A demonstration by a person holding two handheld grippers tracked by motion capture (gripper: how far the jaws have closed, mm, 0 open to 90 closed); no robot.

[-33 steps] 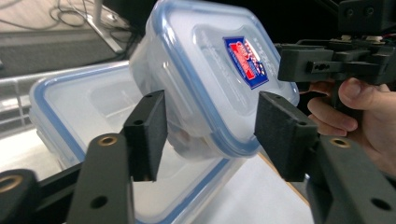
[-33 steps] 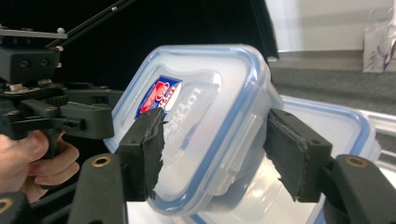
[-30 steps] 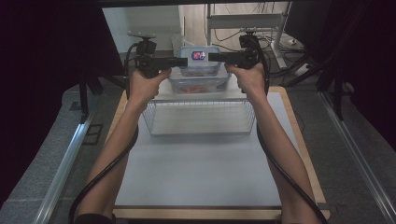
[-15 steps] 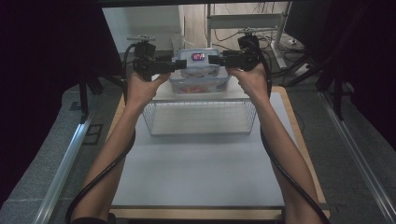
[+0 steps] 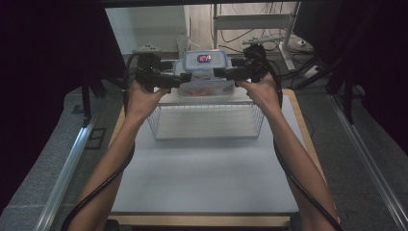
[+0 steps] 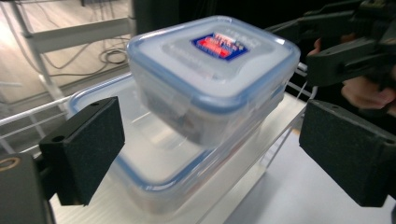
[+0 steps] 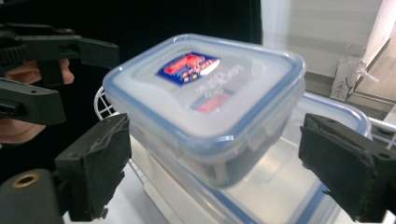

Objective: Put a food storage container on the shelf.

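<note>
Slippage is the risk: the small lidded box [image 6: 212, 77], at upper centre of the high view above a larger container [image 6: 154, 158] on the wire basket [image 5: 207, 120], sits between both grippers' [image 6: 210, 154] [image 7: 224, 168] spread jaws, seemingly unclamped, and could tip off.

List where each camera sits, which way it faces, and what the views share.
High view: above the person's side, looking forward and down at the table; both forearms, left gripper and right gripper show.
Left gripper view: on the left gripper, looking between its open jaws at the small box.
Right gripper view: on the right gripper, facing that box from the other side.
Shared: small box, large box, wire basket.
</note>
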